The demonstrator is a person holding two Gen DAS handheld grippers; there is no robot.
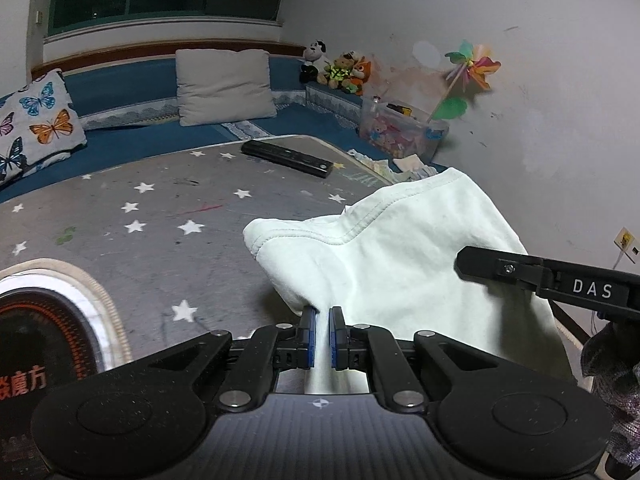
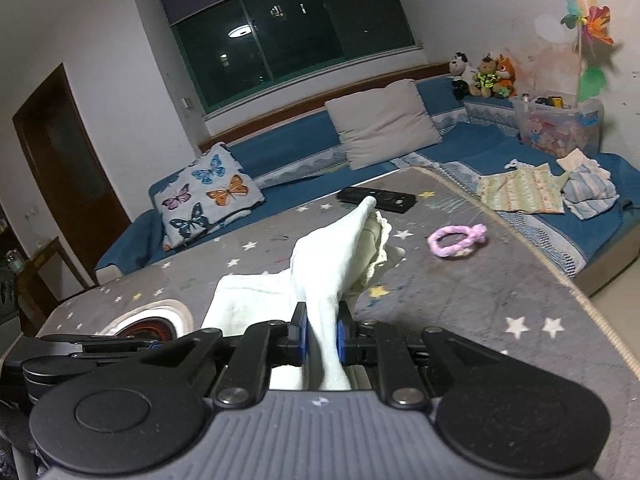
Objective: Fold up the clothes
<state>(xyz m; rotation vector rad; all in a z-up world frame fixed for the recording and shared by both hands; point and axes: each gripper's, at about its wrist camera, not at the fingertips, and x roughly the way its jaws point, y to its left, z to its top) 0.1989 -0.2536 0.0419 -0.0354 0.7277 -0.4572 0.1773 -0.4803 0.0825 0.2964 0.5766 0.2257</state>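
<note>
White cotton is bunched in both your tongs: the left tongs (image 1: 322,334) pinch a narrow fold of the white garment (image 1: 400,264), and the right tongs (image 2: 320,338) clamp another gathered edge of it (image 2: 336,264). It hangs lifted between them over the star-patterned grey mat (image 1: 152,240). Each grip looks thin, so a sharp pull apart could slip the cloth free. The loose frilled part could also tuck under crookedly, or drag the pink ring (image 2: 458,242) just beside it.
</note>
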